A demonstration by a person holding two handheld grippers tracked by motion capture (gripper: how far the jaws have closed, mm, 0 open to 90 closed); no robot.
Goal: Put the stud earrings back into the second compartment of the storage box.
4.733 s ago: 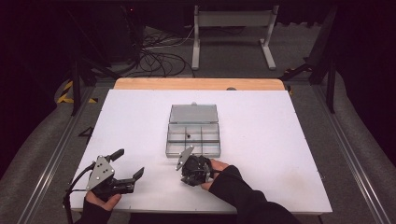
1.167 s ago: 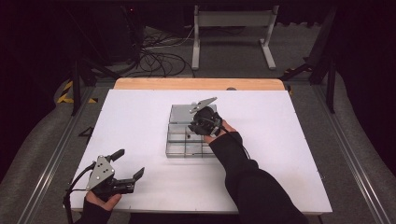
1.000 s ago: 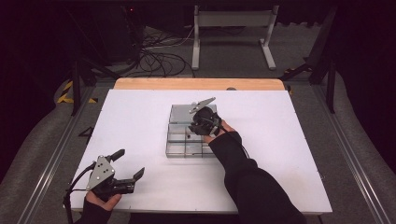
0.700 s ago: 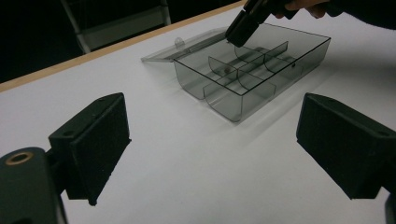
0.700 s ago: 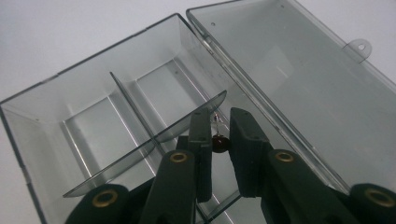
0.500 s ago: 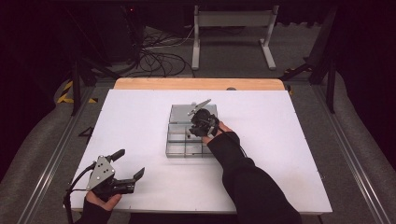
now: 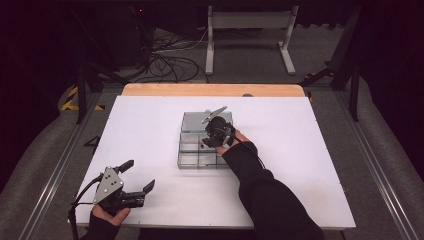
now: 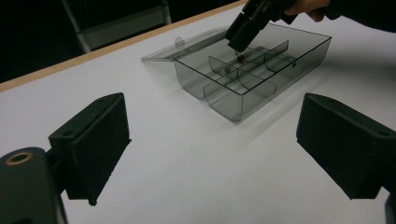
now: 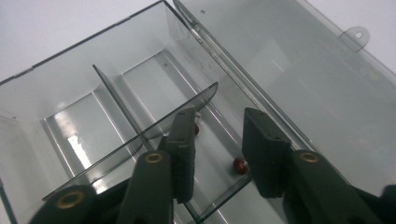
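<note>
Non-task items I see around my white table (image 7: 310, 165): wooden edge strip (image 7: 212, 90) along its far side; grey metal stand (image 7: 250, 35) beyond it; black cables (image 7: 170, 62) on the floor beyond its far-left corner.

L tool (image 7: 134, 190): blk jaws, grey tri plate, cable | sleeve (image 7: 270, 195): blk

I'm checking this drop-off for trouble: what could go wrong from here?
The right gripper, whose jaws have just been opening, sits low inside the clear box; lifting carelessly could snag the thin divider beside its jaw. The small red bead lies loose between the jaws and might roll or get knocked.
</note>
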